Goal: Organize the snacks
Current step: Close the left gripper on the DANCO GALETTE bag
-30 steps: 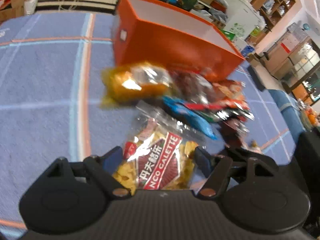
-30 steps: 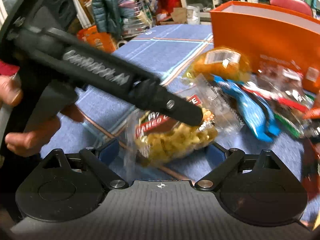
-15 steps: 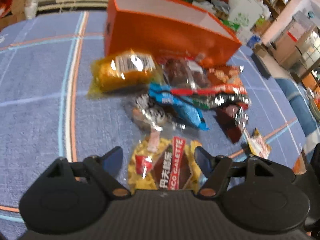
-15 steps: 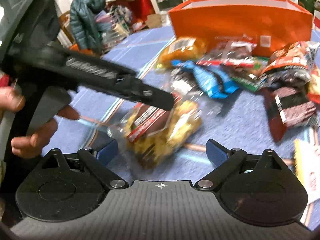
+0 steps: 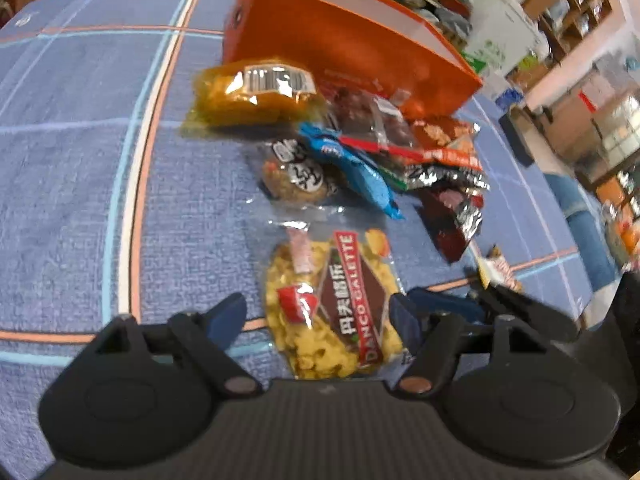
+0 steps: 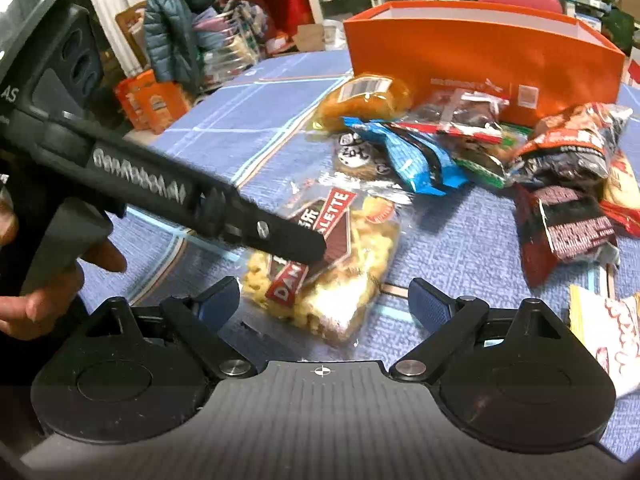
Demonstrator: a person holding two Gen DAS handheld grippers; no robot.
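A clear bag of yellow snacks with a red-brown Danco Galette label (image 5: 334, 304) lies flat on the blue cloth. My left gripper (image 5: 316, 316) is open with the bag between its fingers. In the right wrist view the same bag (image 6: 340, 256) lies just ahead of my open right gripper (image 6: 324, 304), and the left gripper's finger (image 6: 280, 236) reaches over it. A pile of snack packets (image 5: 376, 152) lies beyond, in front of an open orange box (image 5: 340, 36).
An orange packet with a barcode (image 5: 256, 96) and a blue packet (image 5: 360, 172) sit in the pile. A dark red packet (image 6: 560, 232) and a yellow-white packet (image 6: 604, 328) lie to the right. Room clutter stands beyond the table.
The Galette bag was held up near the pile; now it lies flat on the cloth, nearer to me. Both grippers have pulled back from the pile.
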